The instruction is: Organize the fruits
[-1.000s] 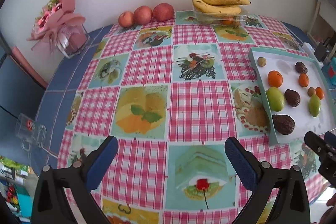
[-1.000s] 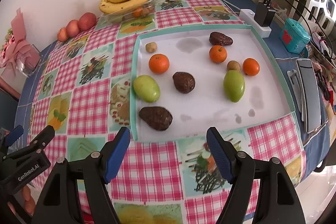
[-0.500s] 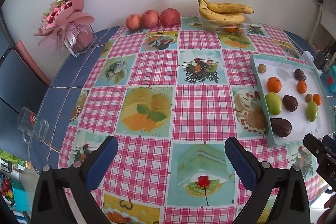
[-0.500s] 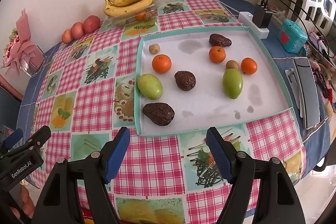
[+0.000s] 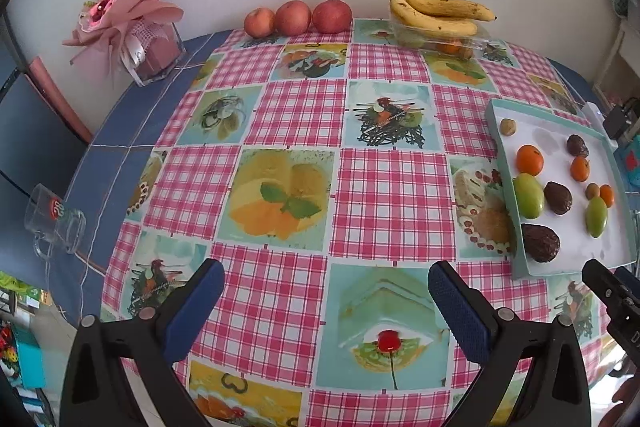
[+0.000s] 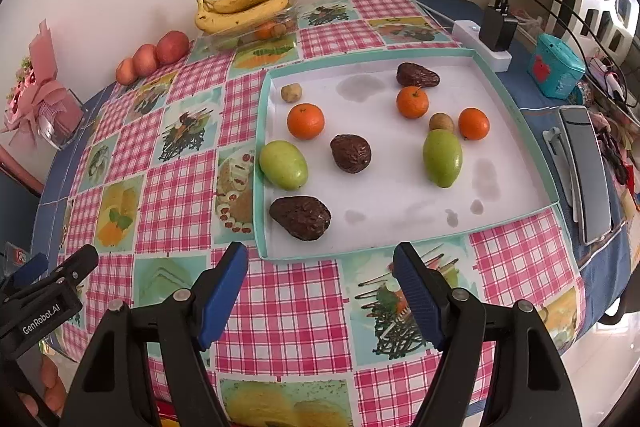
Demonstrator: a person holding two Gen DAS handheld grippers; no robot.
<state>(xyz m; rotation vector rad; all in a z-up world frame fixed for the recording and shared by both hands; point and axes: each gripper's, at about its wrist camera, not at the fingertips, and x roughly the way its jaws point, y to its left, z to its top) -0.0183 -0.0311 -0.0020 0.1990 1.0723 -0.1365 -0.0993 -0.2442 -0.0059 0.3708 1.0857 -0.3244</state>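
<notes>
A white tray with a teal rim (image 6: 262, 163) (image 5: 516, 239) holds loose fruit: three oranges (image 6: 305, 121), two green mangoes (image 6: 283, 165), three dark avocados (image 6: 301, 217) and two small brown fruits (image 6: 291, 92). Bananas (image 6: 244, 7) (image 5: 436, 13) lie on a clear box at the back. Three red apples (image 5: 298, 18) (image 6: 154, 57) sit by the wall. My right gripper (image 6: 320, 291) is open and empty, just short of the tray's near rim. My left gripper (image 5: 326, 303) is open and empty over the checked tablecloth, left of the tray.
A pink bouquet in a glass vase (image 5: 136, 27) stands at the back left. A glass mug (image 5: 54, 223) lies near the left table edge. A power strip with a charger (image 6: 490, 39), a teal box (image 6: 556, 71) and a phone (image 6: 586, 171) lie right of the tray.
Both grippers have pulled back and risen, so the table and tray look farther away and more of the table shows. Both stay open. No fruit has moved.
</notes>
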